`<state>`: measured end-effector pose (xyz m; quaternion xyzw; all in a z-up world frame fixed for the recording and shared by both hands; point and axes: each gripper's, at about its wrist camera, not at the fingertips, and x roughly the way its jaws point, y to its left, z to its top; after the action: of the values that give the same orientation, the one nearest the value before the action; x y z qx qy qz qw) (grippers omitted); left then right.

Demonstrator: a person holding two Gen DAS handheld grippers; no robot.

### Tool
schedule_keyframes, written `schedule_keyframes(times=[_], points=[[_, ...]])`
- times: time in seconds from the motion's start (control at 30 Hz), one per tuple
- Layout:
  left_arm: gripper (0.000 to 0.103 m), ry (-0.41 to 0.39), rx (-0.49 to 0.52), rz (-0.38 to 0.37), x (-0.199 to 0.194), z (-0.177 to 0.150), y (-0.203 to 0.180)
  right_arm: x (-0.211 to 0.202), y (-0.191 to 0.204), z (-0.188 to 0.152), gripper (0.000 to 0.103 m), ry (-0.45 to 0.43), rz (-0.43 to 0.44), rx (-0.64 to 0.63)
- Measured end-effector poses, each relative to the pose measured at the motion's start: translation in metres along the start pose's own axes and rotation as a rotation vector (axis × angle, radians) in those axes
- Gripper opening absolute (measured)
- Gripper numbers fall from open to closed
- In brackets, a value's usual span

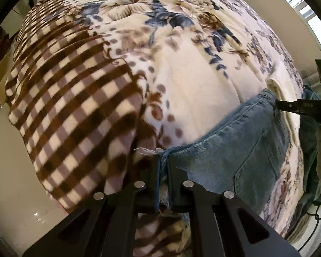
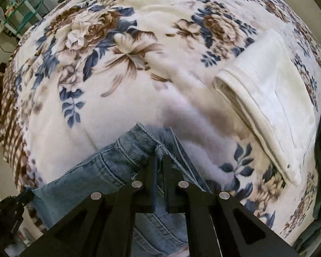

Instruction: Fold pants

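**Operator:** Report the state of my tongs.

**Technician:** Your left tongs (image 1: 162,167) are clenched on a frayed hem corner of the jeans (image 1: 231,160); the denim edge runs between the two fingers. Your right tongs (image 2: 159,160) are clenched on the waistband end of the same jeans (image 2: 109,167), with fabric pinched in the narrow gap.

**Operator:** Where are the jeans?

**Technician:** They are on the bed, spread over the floral blanket (image 2: 122,98), stretched between your two tongs. In the left wrist view, a back pocket faces up and the right tongs (image 1: 277,103) grip the far corner. A folded white garment (image 2: 267,98) lies on the blanket near the waistband, apart from the denim. The blanket's brown checked border (image 1: 70,107) hangs over the bed's edge beside your left tongs.
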<state>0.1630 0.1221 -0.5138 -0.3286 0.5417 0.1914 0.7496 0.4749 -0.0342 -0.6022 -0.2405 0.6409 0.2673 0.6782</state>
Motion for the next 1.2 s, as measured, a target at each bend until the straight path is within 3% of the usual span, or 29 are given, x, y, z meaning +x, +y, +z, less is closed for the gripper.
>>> schedule_keyframes(times=[0.1,0.13,0.17,0.2,0.23,0.27,0.3,0.37,0.4,0.53,0.63,0.7,0.73,0.77,0.87,1.07,1.2], points=[[0.008,0.038,-0.007,0.01,0.014,0.003,0.005,0.008,-0.001,0.003,0.013,0.051,0.036,0.035],[0.008,0.043,-0.018,0.01,0.014,0.003,0.007,0.006,-0.005,0.002,0.024,0.054,0.061,0.054],[0.01,0.042,-0.032,0.008,0.012,0.003,0.008,-0.002,-0.013,-0.004,0.046,0.039,0.11,0.086],[0.011,0.037,-0.05,0.003,0.007,0.001,0.009,-0.008,-0.019,-0.009,0.06,0.024,0.139,0.104],[0.019,0.028,-0.069,0.004,0.0,-0.002,0.008,-0.014,-0.024,-0.017,0.082,0.011,0.167,0.119],[0.034,0.016,-0.091,0.017,-0.009,-0.006,0.008,-0.022,-0.031,-0.028,0.086,-0.004,0.199,0.134],[0.041,0.005,-0.108,0.01,-0.017,-0.01,0.007,-0.029,-0.039,-0.04,0.086,-0.017,0.214,0.153],[0.076,-0.014,-0.149,-0.017,-0.034,-0.022,0.003,-0.036,-0.052,-0.065,0.086,-0.022,0.244,0.192],[0.079,-0.02,-0.167,-0.023,-0.042,-0.03,0.0,-0.037,-0.06,-0.08,0.086,-0.017,0.276,0.22],[0.081,-0.021,-0.238,-0.056,-0.06,-0.061,-0.022,-0.029,-0.086,-0.134,0.09,0.03,0.374,0.296],[0.081,0.001,-0.37,-0.141,-0.061,-0.09,-0.044,-0.014,-0.099,-0.162,0.091,0.069,0.411,0.325],[0.081,0.035,-0.503,-0.197,-0.052,-0.113,-0.056,-0.003,-0.107,-0.175,0.084,0.103,0.436,0.337],[0.081,0.068,-0.571,-0.235,-0.043,-0.126,-0.063,0.002,-0.109,-0.178,0.074,0.11,0.455,0.331],[0.081,0.112,-0.625,-0.268,-0.032,-0.139,-0.071,0.006,-0.112,-0.18,0.071,0.12,0.471,0.323],[0.081,0.178,-0.733,-0.326,0.0,-0.164,-0.087,0.021,-0.114,-0.184,0.071,0.144,0.488,0.293],[0.079,0.133,-0.996,-0.33,0.054,-0.183,-0.079,0.047,-0.117,-0.178,0.071,0.168,0.542,0.308],[0.079,0.072,-1.185,-0.34,0.065,-0.183,-0.059,0.067,-0.121,-0.169,0.071,0.108,0.607,0.403]])
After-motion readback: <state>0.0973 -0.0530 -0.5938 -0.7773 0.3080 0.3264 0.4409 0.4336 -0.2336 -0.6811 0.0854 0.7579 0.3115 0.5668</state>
